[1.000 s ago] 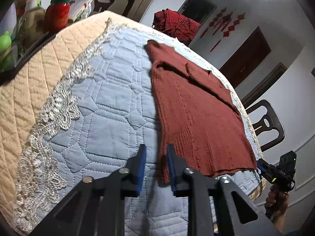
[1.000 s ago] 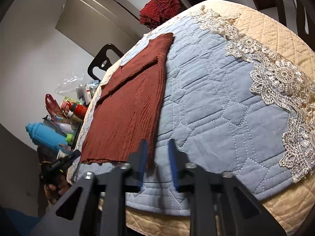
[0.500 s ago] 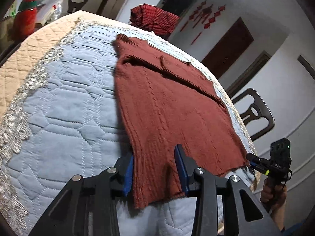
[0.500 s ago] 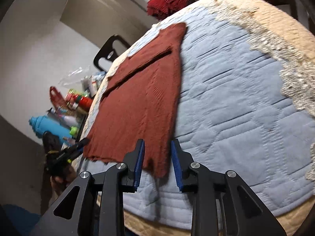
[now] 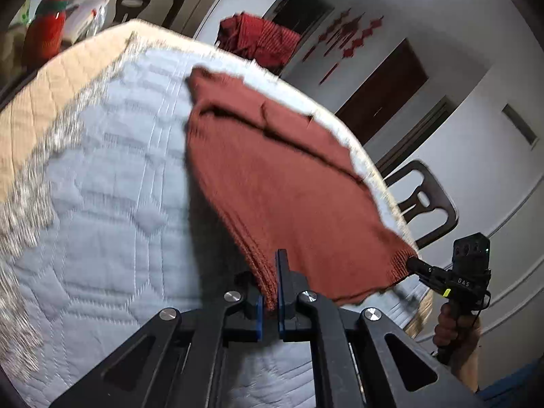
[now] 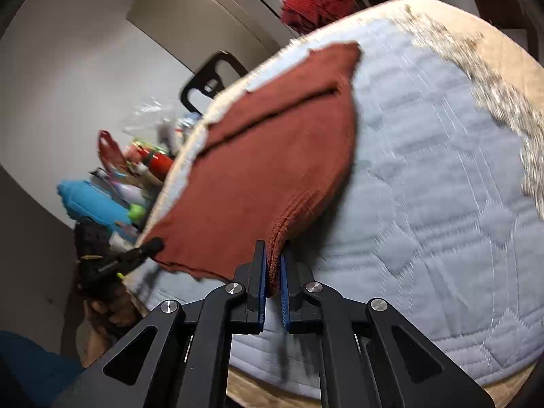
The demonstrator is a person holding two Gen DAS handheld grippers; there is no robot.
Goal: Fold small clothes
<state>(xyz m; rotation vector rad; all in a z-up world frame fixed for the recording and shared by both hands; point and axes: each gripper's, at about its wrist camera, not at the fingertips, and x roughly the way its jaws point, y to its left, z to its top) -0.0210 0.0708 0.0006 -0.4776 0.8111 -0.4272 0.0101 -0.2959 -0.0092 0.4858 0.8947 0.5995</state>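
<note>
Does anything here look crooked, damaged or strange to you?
Nothing looks damaged. The rust-red knitted sweater has its near hem lifted off the light-blue quilted cover, pinched at one corner by the left tongs and at the other by the right tongs. That fits folding. Its far end lies flat.
</note>
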